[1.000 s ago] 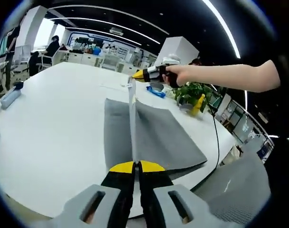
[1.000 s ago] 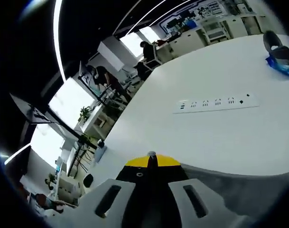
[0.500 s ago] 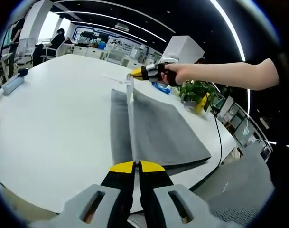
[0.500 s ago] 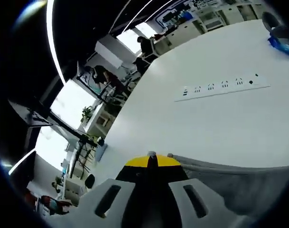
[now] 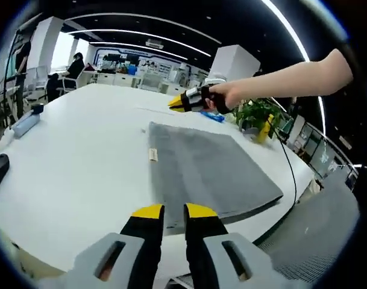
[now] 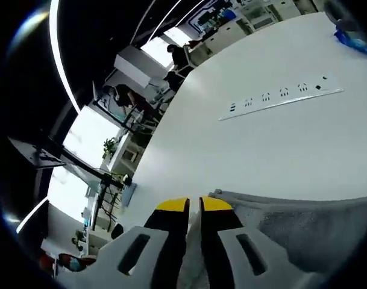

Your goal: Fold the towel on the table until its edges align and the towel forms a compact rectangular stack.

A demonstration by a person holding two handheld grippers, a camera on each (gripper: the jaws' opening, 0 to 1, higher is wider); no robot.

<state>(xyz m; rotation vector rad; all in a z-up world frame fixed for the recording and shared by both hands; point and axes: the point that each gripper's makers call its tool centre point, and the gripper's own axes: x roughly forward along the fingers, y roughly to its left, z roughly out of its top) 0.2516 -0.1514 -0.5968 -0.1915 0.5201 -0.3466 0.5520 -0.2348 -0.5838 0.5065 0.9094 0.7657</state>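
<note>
Left gripper [image 5: 174,211] parted, right gripper [image 6: 193,203] parted; gray towel [image 5: 210,168] flat on table [image 5: 75,162]

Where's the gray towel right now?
In the left gripper view the gray towel lies flat on the white table, just ahead of the left hand-held gripper, with the right hand-held gripper above its far edge.
</note>
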